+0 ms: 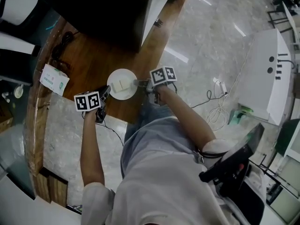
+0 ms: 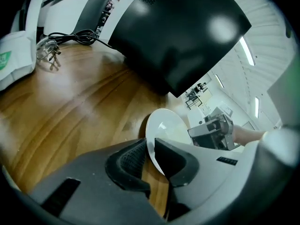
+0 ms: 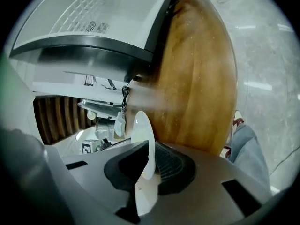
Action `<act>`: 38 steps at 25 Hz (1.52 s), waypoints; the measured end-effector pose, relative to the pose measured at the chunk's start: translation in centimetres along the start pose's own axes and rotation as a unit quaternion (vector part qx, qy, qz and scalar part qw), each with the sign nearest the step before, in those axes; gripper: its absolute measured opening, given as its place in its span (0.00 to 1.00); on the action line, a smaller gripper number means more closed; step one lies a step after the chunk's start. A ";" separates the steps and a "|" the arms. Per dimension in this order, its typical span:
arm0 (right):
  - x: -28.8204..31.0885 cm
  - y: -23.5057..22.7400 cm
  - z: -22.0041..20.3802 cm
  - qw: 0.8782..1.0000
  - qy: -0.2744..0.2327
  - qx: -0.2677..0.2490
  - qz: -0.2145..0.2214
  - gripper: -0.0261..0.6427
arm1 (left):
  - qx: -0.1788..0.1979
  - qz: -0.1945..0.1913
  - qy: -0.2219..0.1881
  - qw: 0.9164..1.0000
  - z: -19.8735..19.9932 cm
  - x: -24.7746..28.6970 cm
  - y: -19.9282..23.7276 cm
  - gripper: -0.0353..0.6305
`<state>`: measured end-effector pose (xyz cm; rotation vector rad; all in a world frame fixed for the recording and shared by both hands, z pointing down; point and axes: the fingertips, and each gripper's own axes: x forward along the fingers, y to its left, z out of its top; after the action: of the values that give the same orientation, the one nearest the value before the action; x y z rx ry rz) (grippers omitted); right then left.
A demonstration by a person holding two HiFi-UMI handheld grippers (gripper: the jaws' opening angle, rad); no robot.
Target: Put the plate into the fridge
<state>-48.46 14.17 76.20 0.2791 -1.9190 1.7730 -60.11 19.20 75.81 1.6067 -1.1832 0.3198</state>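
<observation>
- Head view, bottom of the frame: our grey shirt fills the foreground, and both our forearms reach up toward the middle of the picture.
- Our left gripper, just left of centre, pinches the left rim of the white plate. In the left gripper view that rim sits squeezed between the two dark pads.
- Our right gripper bites the opposite rim from the right. The right gripper view shows the plate's edge clamped between its pads.
- The plate is at centre frame, between the two grippers and over the near edge of the wooden table. We cannot tell whether it rests on the wood or hangs just clear of it.
- Farther left on the table lie a white-and-green packet and, above it, a coiled black cable.
- At the top of the frame, a large black box stands at the table's far end.
</observation>
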 end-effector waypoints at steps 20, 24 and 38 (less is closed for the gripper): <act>-8.5 4.4 -3.6 0.994 0.014 0.036 0.102 0.07 | 0.042 0.057 -0.058 0.996 1.1 -2.1 -8.6 0.16; -10.0 5.1 -4.2 0.993 0.031 0.012 0.110 0.07 | 0.027 0.056 -0.114 0.991 0.4 -2.9 -10.0 0.16; -23.0 -0.8 3.6 0.987 0.064 -0.030 0.142 0.07 | 0.046 0.100 -0.243 0.964 5.5 5.9 -21.9 0.16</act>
<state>-29.38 6.31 65.51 -0.1333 -1.9922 1.8547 -41.50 10.15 65.02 1.7031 -1.7334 0.1080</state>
